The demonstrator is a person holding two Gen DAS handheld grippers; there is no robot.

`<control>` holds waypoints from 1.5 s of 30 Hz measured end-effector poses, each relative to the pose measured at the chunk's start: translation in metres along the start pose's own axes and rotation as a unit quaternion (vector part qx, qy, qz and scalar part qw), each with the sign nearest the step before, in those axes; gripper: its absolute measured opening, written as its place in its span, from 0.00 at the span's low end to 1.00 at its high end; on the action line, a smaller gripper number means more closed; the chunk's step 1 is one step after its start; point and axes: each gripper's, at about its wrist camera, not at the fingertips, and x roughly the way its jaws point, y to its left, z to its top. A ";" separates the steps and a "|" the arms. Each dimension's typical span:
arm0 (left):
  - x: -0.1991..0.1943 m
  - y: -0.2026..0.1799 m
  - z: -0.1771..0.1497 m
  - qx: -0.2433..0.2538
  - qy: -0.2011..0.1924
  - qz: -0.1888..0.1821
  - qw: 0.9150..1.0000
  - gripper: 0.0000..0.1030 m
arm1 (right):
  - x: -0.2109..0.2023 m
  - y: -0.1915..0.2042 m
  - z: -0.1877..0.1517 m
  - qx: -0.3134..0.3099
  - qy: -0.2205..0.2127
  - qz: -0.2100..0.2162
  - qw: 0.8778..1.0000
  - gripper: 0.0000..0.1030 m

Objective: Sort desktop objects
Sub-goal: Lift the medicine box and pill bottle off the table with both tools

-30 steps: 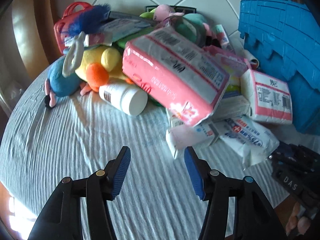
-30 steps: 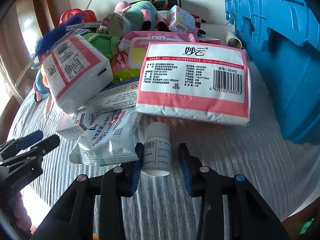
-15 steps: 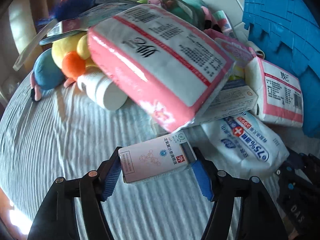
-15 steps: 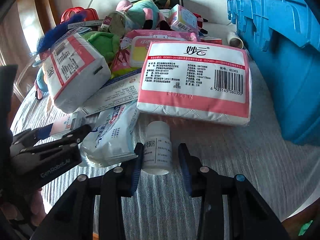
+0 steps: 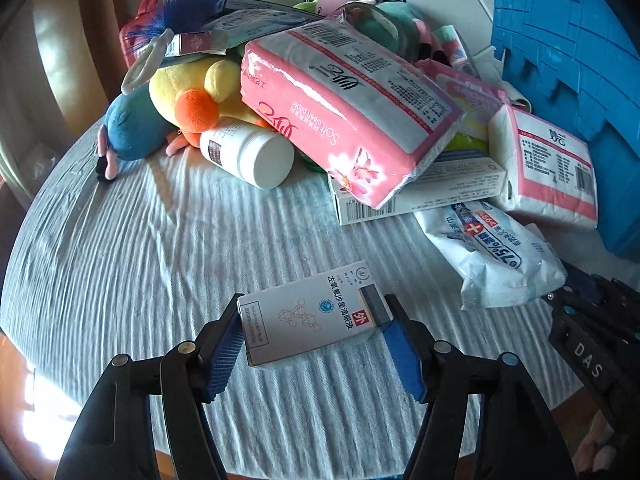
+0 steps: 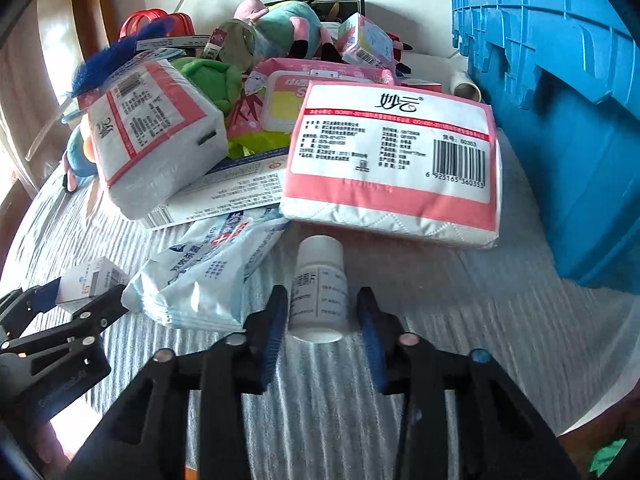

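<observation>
My left gripper (image 5: 312,312) is shut on a small white medicine box (image 5: 308,320), its blue pads pressing the box's two short ends. The box sits just over the striped cloth, clear of the pile. The right wrist view shows that same gripper (image 6: 80,294) and box (image 6: 92,276) at the lower left. My right gripper (image 6: 322,294) straddles a small white pill bottle (image 6: 320,280) lying on its side below a tissue pack. Its jaws are closing in against the bottle's sides.
A heap fills the back of the round table: pink tissue packs (image 5: 352,120) (image 6: 396,160), a wipes pouch (image 5: 492,252), a long flat box (image 5: 420,192), a big white bottle (image 5: 248,152) and plush toys (image 5: 188,96). A blue crate (image 6: 560,100) stands at the right.
My left gripper took hold of the small box under the pink pack and drew it back out of the pile. The right gripper stayed put, its jaws slightly narrower around the bottle.
</observation>
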 end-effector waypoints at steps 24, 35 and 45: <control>-0.023 0.000 0.005 0.019 -0.017 -0.016 1.000 0.64 | -0.010 0.004 0.005 -0.003 0.010 -0.025 1.000 0.29; -0.042 0.005 0.022 0.019 -0.037 -0.028 0.999 0.64 | -0.034 0.007 0.020 0.000 0.018 -0.011 1.000 0.25; -0.017 0.000 0.011 0.010 -0.003 -0.042 0.999 0.64 | -0.002 0.013 0.015 -0.057 0.115 -0.036 0.991 0.31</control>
